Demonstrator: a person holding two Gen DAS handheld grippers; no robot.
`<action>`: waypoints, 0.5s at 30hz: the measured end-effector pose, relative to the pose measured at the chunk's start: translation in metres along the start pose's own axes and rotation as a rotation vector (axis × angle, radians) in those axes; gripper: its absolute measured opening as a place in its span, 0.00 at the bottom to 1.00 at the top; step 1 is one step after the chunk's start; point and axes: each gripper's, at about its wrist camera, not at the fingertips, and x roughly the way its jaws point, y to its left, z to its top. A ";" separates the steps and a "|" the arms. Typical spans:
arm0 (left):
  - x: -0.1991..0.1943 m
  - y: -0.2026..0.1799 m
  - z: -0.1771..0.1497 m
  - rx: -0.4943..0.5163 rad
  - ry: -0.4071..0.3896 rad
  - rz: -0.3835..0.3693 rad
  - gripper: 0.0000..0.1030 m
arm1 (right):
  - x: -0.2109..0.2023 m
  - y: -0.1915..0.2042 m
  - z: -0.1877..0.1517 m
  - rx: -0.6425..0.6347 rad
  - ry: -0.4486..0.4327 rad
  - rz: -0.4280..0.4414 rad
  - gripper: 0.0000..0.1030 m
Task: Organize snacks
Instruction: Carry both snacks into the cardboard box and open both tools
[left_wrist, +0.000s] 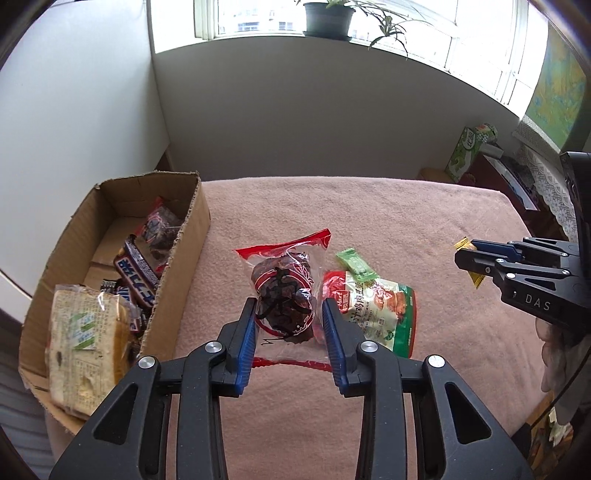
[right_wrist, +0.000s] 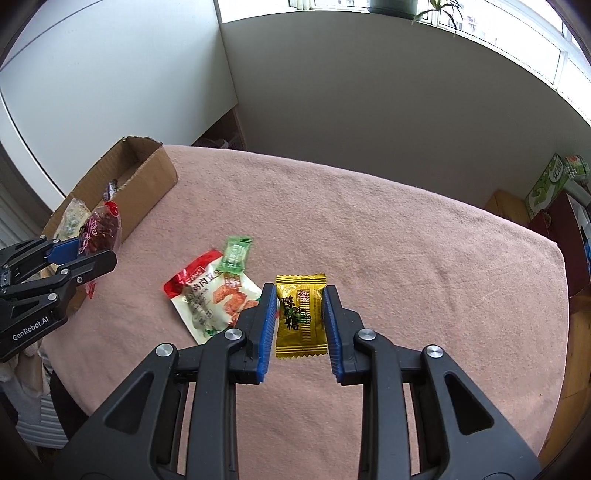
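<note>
My left gripper (left_wrist: 289, 317) clamps the date pack (left_wrist: 286, 291); my right gripper (right_wrist: 300, 314) seems closed on the yellow candy (right_wrist: 301, 314), both lifted off the cloth (right_wrist: 406, 258).

Soft daylight came from the window (left_wrist: 373, 22) behind; shadows were faint, the panes glared white, and fisheye edges curved darkly.

Home room: windowsill potted plant (left_wrist: 328, 18), blanket-covered table (left_wrist: 369, 221).
</note>
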 end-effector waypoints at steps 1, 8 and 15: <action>-0.003 0.002 0.000 0.000 -0.006 -0.002 0.32 | -0.002 0.007 0.003 -0.006 -0.004 0.005 0.25; -0.022 0.033 -0.002 -0.046 -0.034 -0.019 0.32 | -0.014 0.056 0.025 -0.068 -0.039 0.036 0.25; -0.039 0.077 -0.002 -0.102 -0.059 0.012 0.32 | -0.004 0.096 0.045 -0.097 -0.053 0.100 0.25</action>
